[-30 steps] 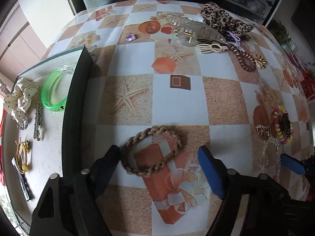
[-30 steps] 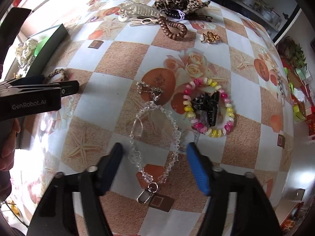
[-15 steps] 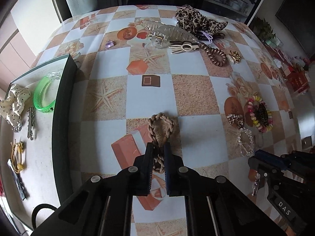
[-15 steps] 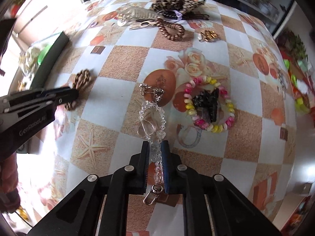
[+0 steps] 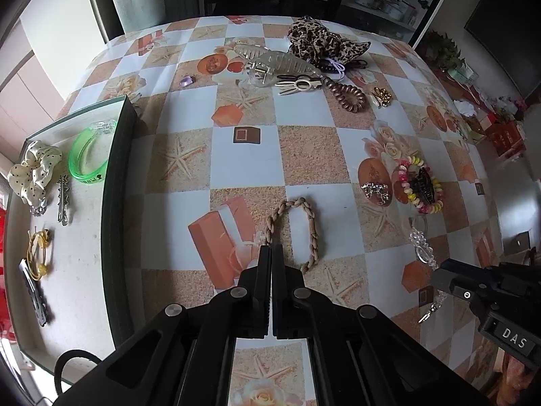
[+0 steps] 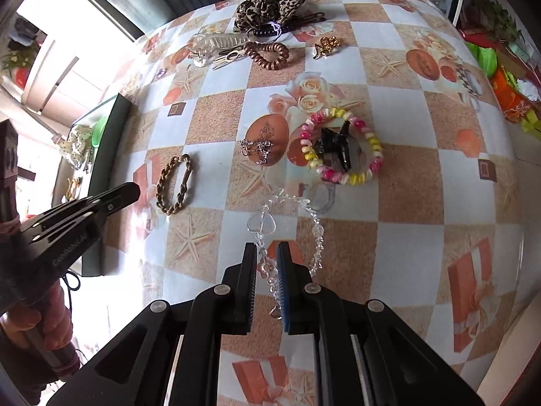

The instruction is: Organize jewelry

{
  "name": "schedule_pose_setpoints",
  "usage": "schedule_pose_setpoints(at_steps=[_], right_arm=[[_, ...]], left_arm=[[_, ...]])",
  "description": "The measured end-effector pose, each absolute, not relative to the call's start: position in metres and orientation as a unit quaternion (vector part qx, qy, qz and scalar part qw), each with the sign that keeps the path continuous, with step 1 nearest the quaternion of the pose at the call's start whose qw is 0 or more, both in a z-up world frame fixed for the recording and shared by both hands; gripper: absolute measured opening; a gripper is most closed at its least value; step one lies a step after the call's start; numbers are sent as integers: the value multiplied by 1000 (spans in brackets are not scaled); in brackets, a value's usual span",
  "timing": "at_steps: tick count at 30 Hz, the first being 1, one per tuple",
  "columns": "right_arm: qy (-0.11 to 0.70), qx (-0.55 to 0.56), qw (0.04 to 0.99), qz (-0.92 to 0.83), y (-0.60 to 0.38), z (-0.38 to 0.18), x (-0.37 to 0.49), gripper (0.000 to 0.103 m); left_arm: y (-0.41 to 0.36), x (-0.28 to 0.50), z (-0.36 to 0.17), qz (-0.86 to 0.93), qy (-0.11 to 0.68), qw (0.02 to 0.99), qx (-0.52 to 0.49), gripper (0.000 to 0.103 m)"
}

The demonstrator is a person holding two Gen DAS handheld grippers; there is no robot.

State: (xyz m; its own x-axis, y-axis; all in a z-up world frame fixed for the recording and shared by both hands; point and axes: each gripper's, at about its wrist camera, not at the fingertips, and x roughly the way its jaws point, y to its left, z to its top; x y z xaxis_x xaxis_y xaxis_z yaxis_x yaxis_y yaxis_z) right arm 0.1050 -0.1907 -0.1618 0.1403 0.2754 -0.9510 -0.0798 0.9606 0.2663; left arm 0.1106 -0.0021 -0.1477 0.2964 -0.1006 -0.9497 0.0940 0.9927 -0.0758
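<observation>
A braided brown bracelet [image 5: 297,230] lies on the patterned tablecloth; it also shows in the right wrist view [image 6: 174,184]. My left gripper [image 5: 271,248] is shut, its tips at the bracelet's near left end; whether it pinches the braid is hidden. My right gripper [image 6: 267,257] is shut on a clear crystal bead chain [image 6: 287,216], which trails forward on the cloth. In the left wrist view the chain [image 5: 421,247] runs into the right gripper [image 5: 443,275]. A dark tray [image 5: 115,182] at the left holds a green bangle [image 5: 86,159], a cream scrunchie [image 5: 32,172] and clips.
A pink-yellow bead bracelet [image 6: 341,145] with a black claw clip [image 6: 334,149] inside lies ahead of the right gripper, a silver charm [image 6: 257,149] beside it. At the far edge lie a leopard scrunchie [image 5: 321,42], a clear claw clip [image 5: 274,62], a brown coil tie [image 5: 350,96].
Both grippers closed from wide open, the left at the braided bracelet, the right on the crystal chain. The bracelet was squeezed narrow, then relaxed into a long loop. Both grippers have pulled back and up.
</observation>
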Motion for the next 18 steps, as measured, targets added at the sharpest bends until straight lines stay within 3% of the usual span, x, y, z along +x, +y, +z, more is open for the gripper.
schedule_pose_setpoints(at_steps=[13,15,18], right_arm=[[642,94,752,111,-205,-158,97,13],[641,96,753,109,-206,-157,97,13],[641,101,753,108,-209,-157,96,13]], left_arm=[[-11,115,-168,-47,616,787,-3,6],[-10,115,-166,-43,616,787,-4,99],[-13,117,-169,-30,599,800,11,103]])
